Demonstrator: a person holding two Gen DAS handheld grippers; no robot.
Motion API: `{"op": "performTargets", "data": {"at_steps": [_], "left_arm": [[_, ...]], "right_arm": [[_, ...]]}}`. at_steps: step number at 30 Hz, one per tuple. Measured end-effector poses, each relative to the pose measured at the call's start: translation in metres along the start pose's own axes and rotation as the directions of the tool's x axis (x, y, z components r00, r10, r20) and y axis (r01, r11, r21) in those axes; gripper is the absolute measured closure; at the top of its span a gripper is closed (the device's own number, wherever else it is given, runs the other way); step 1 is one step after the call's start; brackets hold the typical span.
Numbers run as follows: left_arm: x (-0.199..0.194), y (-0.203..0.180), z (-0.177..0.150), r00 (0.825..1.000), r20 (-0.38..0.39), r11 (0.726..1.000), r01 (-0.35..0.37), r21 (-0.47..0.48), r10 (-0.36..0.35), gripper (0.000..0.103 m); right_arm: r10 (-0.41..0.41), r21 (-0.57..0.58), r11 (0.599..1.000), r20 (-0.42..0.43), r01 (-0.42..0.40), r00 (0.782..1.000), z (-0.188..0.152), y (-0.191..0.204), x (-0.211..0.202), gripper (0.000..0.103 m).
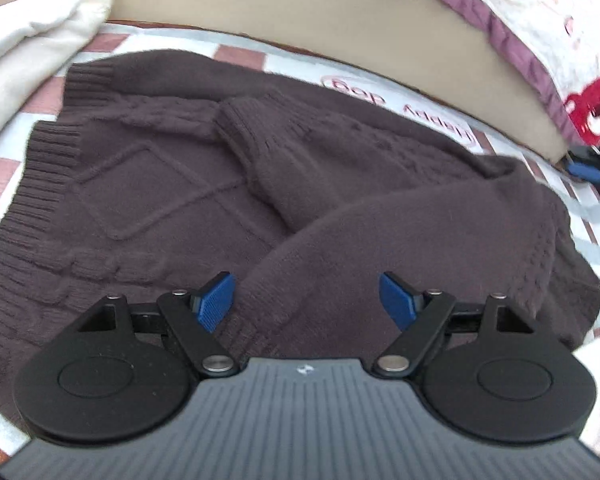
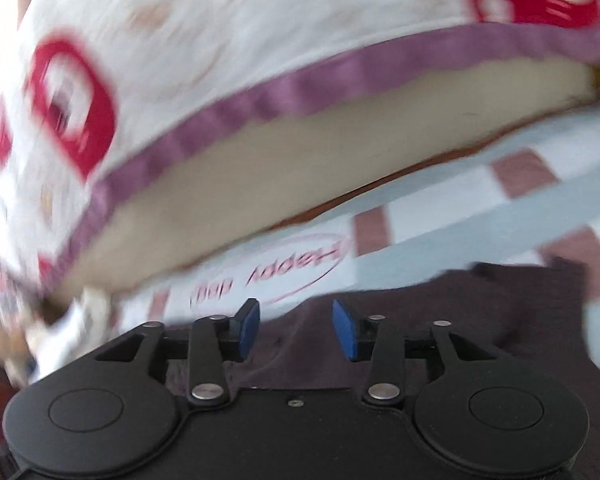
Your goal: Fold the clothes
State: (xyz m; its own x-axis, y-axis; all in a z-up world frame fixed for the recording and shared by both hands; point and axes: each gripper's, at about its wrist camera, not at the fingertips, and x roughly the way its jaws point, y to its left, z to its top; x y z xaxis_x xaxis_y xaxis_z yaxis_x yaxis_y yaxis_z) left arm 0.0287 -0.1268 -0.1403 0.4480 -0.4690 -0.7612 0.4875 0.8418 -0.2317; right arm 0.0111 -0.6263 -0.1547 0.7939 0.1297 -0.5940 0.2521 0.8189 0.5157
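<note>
The brown sweater (image 1: 228, 184) lies on the checked bed sheet (image 1: 112, 42) with both sleeves crossed over its chest, left gripper (image 1: 307, 300) and right gripper (image 2: 296, 330) above it, jaws spread and empty, so folding the body over looks due next

Black left gripper (image 1: 307, 300) and right gripper (image 2: 296, 330), blue ribbed fingertips (image 1: 216, 302)

The left wrist view looked down closely over the brown sweater (image 1: 228, 184); the right sat lower, facing the far quilt (image 2: 228, 40); both shared the checkered sheet (image 1: 244, 58).
</note>
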Motion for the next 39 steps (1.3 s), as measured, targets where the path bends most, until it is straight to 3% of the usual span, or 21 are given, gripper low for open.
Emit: {"op": "performTargets", "data": {"at_steps": [1, 2, 5, 8, 9, 10, 12, 15, 16, 18, 20, 22, 27, 31, 33, 34, 35, 37, 39], "left_arm": [[0.0, -0.002, 0.0, 1.0, 0.001, 1.0, -0.004, 0.02, 0.004, 0.069], [0.001, -0.004, -0.001, 1.0, 0.002, 0.999, -0.007, 0.04, 0.007, 0.098], [-0.006, -0.008, 0.004, 0.999, 0.04, 0.998, -0.013, 0.058, 0.01, 0.097], [-0.037, 0.008, 0.022, 0.975, 0.223, 0.995, 0.037, -0.095, -0.015, 0.098], [-0.044, 0.017, 0.027, 0.965, 0.261, 0.988, 0.034, -0.15, 0.006, 0.098], [-0.041, 0.019, 0.027, 0.971, 0.238, 0.989, 0.015, -0.146, 0.02, 0.098], [-0.035, 0.023, 0.028, 0.98, 0.194, 0.991, -0.022, -0.135, 0.048, 0.094], [-0.026, 0.027, 0.024, 0.99, 0.127, 0.987, -0.038, -0.155, 0.058, 0.072], [-0.026, 0.03, 0.022, 0.988, 0.143, 0.981, -0.033, -0.189, 0.061, 0.063], [-0.029, 0.034, 0.023, 0.983, 0.168, 0.977, -0.039, -0.209, 0.075, 0.054], [-0.032, 0.035, 0.034, 0.978, 0.176, 0.98, -0.084, -0.182, 0.116, 0.054], [-0.034, 0.039, 0.048, 0.972, 0.17, 0.978, -0.136, -0.16, 0.163, 0.047], [-0.008, 0.08, 0.091, 0.943, 0.175, 0.945, -0.243, -0.219, 0.283, 0.042], [0.028, 0.114, 0.12, 0.919, 0.161, 0.909, -0.307, -0.281, 0.36, 0.042], [0.051, 0.118, 0.126, 0.889, 0.144, 0.887, -0.393, -0.244, 0.434, 0.041], [0.062, 0.12, 0.129, 0.872, 0.124, 0.868, -0.437, -0.234, 0.473, 0.04], [0.073, 0.122, 0.131, 0.854, 0.105, 0.849, -0.479, -0.223, 0.51, 0.04], [0.085, 0.129, 0.132, 0.866, 0.084, 0.853, -0.461, -0.246, 0.492, 0.036], [0.096, 0.132, 0.132, 0.869, 0.068, 0.852, -0.461, -0.248, 0.49, 0.026]], "right_arm": [[-0.01, -0.065, 0.998, -0.019, 0.009, 1.0, -0.001, 0.012, 0.011, 0.053], [-0.022, -0.129, 0.991, -0.037, 0.017, 0.999, -0.001, 0.025, 0.022, 0.05], [-0.089, -0.228, 0.971, -0.046, 0.077, 0.995, -0.006, 0.036, 0.04, 0.048], [-0.125, -0.259, 0.96, -0.04, 0.111, 0.991, -0.008, 0.035, 0.048, 0.048], [-0.124, -0.246, 0.963, -0.028, 0.113, 0.992, -0.007, 0.031, 0.047, 0.048], [-0.125, -0.242, 0.963, -0.015, 0.117, 0.992, -0.006, 0.029, 0.046, 0.048], [-0.125, -0.241, 0.963, 0.009, 0.123, 0.992, -0.005, 0.026, 0.044, 0.048], [-0.127, -0.301, 0.945, 0.018, 0.127, 0.992, -0.008, 0.033, 0.045, 0.049], [-0.127, -0.339, 0.932, 0.026, 0.129, 0.992, -0.011, 0.039, 0.045, 0.051], [-0.125, -0.42, 0.899, 0.03, 0.126, 0.992, -0.015, 0.05, 0.046, 0.056], [-0.134, -0.505, 0.855, 0.007, 0.119, 0.991, -0.017, 0.062, 0.051, 0.061], [-0.145, -0.564, 0.818, -0.01, 0.114, 0.989, -0.016, 0.07, 0.058, 0.061], [-0.202, -0.598, 0.796, -0.106, 0.1, 0.974, -0.011, 0.066, 0.092, 0.057], [-0.321, -0.653, 0.744, -0.166, 0.14, 0.932, -0.022, 0.065, 0.12, 0.035], [-0.382, -0.714, 0.682, -0.16, 0.16, 0.91, -0.03, 0.068, 0.132, 0.033], [-0.397, -0.743, 0.645, -0.126, 0.179, 0.909, -0.033, 0.072, 0.135, 0.03], [-0.404, -0.746, 0.635, -0.096, 0.203, 0.91, -0.033, 0.073, 0.135, 0.03], [-0.398, -0.704, 0.672, -0.079, 0.231, 0.914, -0.024, 0.072, 0.135, 0.034], [-0.384, -0.62, 0.739, -0.067, 0.263, 0.921, -0.011, 0.063, 0.134, 0.048]]}}
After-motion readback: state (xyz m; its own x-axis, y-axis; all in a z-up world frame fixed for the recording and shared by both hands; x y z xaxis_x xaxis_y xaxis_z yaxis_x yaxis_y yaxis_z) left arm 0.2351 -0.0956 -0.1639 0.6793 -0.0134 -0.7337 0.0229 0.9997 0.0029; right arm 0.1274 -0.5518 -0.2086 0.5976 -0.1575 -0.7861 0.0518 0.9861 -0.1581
